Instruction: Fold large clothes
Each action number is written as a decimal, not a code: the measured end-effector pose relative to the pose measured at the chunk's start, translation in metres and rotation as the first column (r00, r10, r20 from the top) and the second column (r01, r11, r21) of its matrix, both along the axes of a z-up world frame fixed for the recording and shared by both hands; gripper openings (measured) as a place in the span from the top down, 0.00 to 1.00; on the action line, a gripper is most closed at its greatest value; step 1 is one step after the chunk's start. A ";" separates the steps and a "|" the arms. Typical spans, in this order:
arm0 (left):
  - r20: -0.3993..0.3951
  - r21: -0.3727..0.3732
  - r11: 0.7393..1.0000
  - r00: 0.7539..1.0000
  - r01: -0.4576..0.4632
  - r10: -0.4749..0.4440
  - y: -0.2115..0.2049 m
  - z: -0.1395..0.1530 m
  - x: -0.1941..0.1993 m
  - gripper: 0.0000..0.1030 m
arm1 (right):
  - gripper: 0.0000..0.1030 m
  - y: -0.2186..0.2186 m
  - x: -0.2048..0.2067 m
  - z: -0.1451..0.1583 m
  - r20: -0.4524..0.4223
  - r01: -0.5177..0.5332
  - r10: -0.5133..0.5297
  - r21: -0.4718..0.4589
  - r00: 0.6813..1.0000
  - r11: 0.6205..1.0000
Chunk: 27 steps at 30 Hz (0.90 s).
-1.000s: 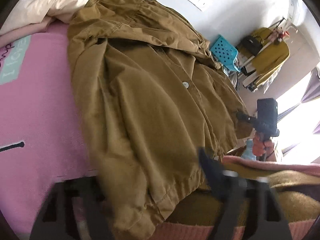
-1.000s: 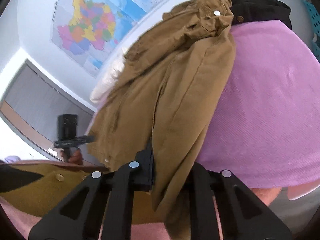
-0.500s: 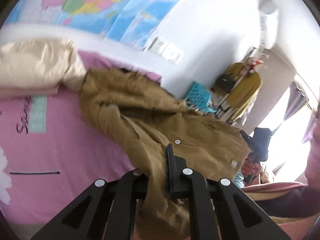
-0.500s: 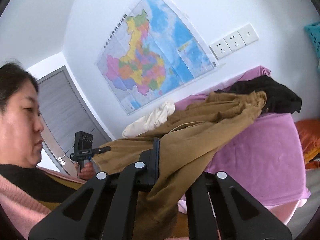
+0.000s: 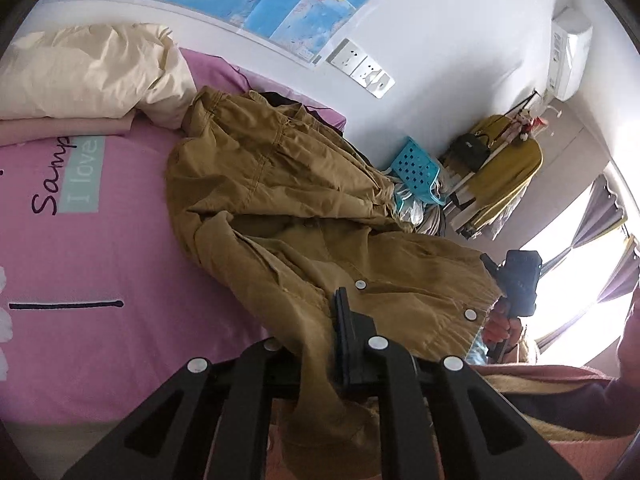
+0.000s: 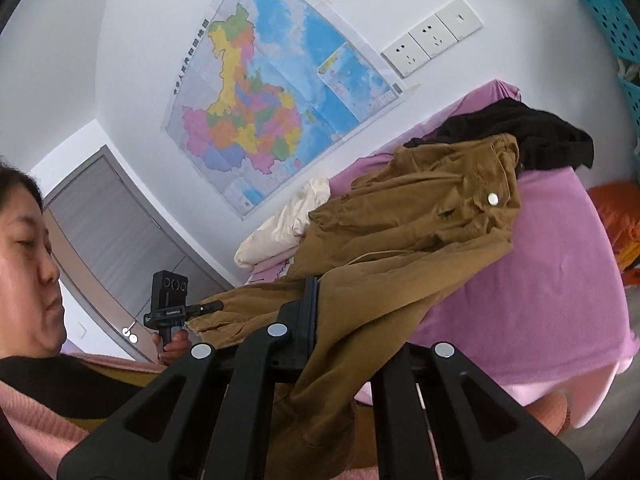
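Jacket (image 5: 320, 216) in tan-brown cotton is what you hold at both ends: its hem is lifted off the bed while the upper part lies crumpled on the pink bedsheet (image 5: 100, 264).

In the left wrist view, at the lower middle of the frame, your left gripper (image 5: 320, 336) is clenched on a fold of the jacket's hem, and cloth spills down between the black fingers (image 5: 348, 332) toward the bottom edge. Two white snap buttons sit just right of that grip. Further right, at the mid-right of the frame, you can see your right gripper (image 5: 494, 270) pinching the jacket's far corner.

In the right wrist view, at the lower middle, the right gripper (image 6: 320, 320) is clamped on the hem, with fabric draped over and hanging below it. At the lower left of that frame your left gripper (image 6: 218, 305) meets the other end of the hem.

Beyond the grips, the jacket runs up the frame across the bed to a cream pillow (image 5: 92, 72) at the upper left of the left view. A black garment (image 6: 532, 140) lies touching its far edge at the upper right of the right view. A wall map (image 6: 272, 96) and wall sockets (image 6: 432, 36) fill the wall behind, and a turquoise basket (image 5: 416, 164) stands past the bed.
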State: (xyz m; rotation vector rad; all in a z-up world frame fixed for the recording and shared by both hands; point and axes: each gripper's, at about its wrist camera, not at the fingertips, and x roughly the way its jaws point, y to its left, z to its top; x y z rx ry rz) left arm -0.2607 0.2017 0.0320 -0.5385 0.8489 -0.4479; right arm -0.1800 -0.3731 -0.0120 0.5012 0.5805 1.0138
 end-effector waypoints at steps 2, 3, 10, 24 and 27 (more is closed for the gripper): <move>-0.015 0.000 1.000 1.000 -0.002 0.002 0.002 0.003 0.005 0.90 | 0.94 0.004 0.004 0.007 0.007 -0.002 0.002 -0.006 1.000 1.000; -0.013 0.002 1.000 1.000 0.000 0.000 0.003 0.005 0.007 0.90 | 0.94 0.005 0.007 0.011 0.010 -0.001 0.001 -0.006 1.000 1.000; -0.023 -0.002 1.000 1.000 -0.003 0.003 0.013 0.023 0.029 0.89 | 0.93 0.013 0.038 0.030 0.003 0.022 -0.022 0.022 1.000 1.000; -0.004 0.041 0.998 0.999 -0.037 0.037 0.022 0.056 0.083 0.89 | 0.92 0.031 0.095 0.056 -0.007 0.088 -0.088 0.012 0.996 0.996; -0.004 0.058 0.997 0.999 -0.053 0.054 0.021 0.058 0.092 0.89 | 0.92 0.033 0.103 0.055 -0.019 0.099 -0.099 0.015 0.995 0.995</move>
